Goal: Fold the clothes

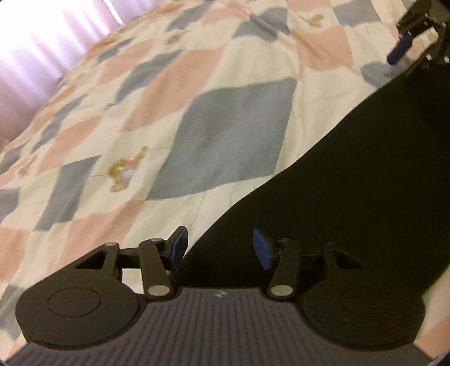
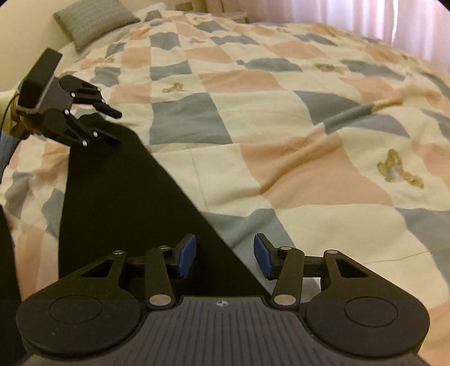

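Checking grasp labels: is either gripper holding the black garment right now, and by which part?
Nothing is held. The left gripper and right gripper are both open over the black garment, each at one end.

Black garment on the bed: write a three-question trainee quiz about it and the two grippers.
1. True or false: the black garment lies on a checked quilt.
2. Are the left gripper and right gripper open or shut?
3. What sits at the head of the bed? A) grey pillow B) red towel C) basket

Key: 1 true. 2 both open, holding nothing. 3 A, the grey pillow.
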Available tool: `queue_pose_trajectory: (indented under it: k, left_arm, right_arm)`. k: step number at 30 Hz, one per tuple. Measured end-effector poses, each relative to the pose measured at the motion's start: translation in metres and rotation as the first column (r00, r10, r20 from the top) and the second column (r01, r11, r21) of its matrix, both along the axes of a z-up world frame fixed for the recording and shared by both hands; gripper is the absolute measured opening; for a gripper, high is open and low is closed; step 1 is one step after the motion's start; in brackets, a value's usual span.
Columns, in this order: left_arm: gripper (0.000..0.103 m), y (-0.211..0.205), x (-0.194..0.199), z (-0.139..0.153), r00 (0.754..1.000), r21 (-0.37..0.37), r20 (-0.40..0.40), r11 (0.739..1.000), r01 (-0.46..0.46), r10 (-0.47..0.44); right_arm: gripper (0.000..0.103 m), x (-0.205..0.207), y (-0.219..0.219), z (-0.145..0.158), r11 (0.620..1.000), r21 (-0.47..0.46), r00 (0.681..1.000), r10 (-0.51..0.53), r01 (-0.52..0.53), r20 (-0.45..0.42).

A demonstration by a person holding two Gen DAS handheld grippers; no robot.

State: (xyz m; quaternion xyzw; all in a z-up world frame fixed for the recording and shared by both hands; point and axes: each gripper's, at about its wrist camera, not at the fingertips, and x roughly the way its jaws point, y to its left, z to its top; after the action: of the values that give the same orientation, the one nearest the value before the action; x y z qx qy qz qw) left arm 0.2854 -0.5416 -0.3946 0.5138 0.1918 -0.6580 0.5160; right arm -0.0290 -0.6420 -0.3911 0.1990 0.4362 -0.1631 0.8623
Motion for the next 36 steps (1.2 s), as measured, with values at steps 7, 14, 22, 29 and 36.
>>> queue_pose_trajectory:
  k: [7,14,22,29,36]
  left_arm:
    - [0.003,0.006,0.007,-0.024,0.998,0.017,-0.004,0.998,0.068,-0.068]
    - [0.004,0.005,0.018,-0.005,1.0,-0.15,0.01,0.989,0.011,-0.009]
    - [0.01,0.004,0.065,0.02,0.954,-0.205,0.017,0.935,-0.288,0.298]
    - [0.015,0.061,0.093,0.061,0.888,-0.156,-0.207,0.882,-0.444,0.411]
    - [0.019,0.082,0.077,0.043,0.883,-0.084,-0.21,0.892,-0.445,0.421]
  right_arm:
    - [0.004,0.02,-0.005,-0.024,0.995,0.064,0.996,0.083,-0.081,-0.034]
    - [0.001,0.014,-0.009,-0.009,0.997,-0.08,1.0,-0.007,0.008,0.022]
    - [0.059,0.018,-0.002,-0.013,0.958,-0.178,0.973,-0.23,0.225,-0.01]
    - [0.044,-0.039,0.05,0.036,0.932,-0.06,0.93,-0.349,0.357,0.116]
    - [0.029,-0.056,0.132,0.002,0.923,0.062,0.924,-0.376,0.38,-0.063]
